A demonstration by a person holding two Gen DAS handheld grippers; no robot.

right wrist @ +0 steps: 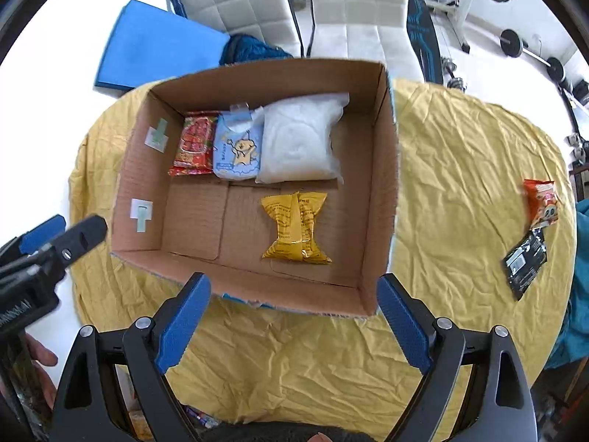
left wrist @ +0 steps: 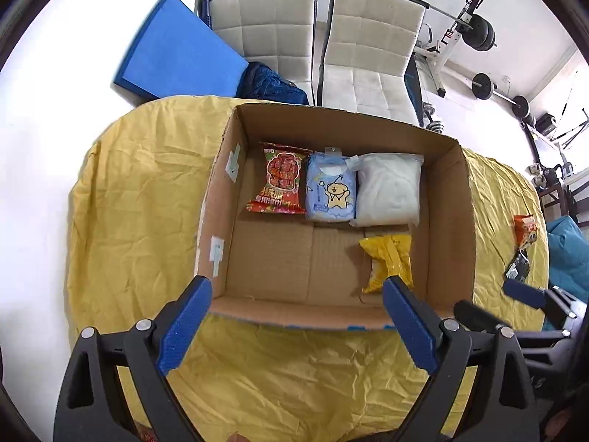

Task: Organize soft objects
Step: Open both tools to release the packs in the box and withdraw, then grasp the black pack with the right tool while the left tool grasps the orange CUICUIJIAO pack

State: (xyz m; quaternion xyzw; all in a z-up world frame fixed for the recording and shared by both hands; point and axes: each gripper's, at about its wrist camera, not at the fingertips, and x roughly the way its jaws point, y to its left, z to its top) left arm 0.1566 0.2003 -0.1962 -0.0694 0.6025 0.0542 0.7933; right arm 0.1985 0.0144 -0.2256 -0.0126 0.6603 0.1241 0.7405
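An open cardboard box (left wrist: 449, 217) (right wrist: 383, 184) stands on a yellow cloth. Along its far wall lie a red packet (left wrist: 281, 180) (right wrist: 193, 145), a light blue packet (left wrist: 331, 191) (right wrist: 237, 151) and a white soft pack (left wrist: 390, 189) (right wrist: 300, 140). A yellow packet (left wrist: 388, 261) (right wrist: 294, 226) lies nearer the front. My left gripper (left wrist: 294, 294) is open and empty above the box's near edge. My right gripper (right wrist: 294, 294) is open and empty at the near edge too. An orange packet (left wrist: 524, 230) (right wrist: 541, 202) and a black packet (left wrist: 517, 267) (right wrist: 524, 261) lie on the cloth to the right.
The yellow cloth (left wrist: 140, 199) (right wrist: 471, 154) covers a round table. Two white chairs (left wrist: 268, 33) (right wrist: 357, 7), a blue pad (left wrist: 176, 51) and weight equipment (left wrist: 478, 33) stand behind it. Each gripper shows at the edge of the other's view: the right (left wrist: 522, 293), the left (right wrist: 55, 235).
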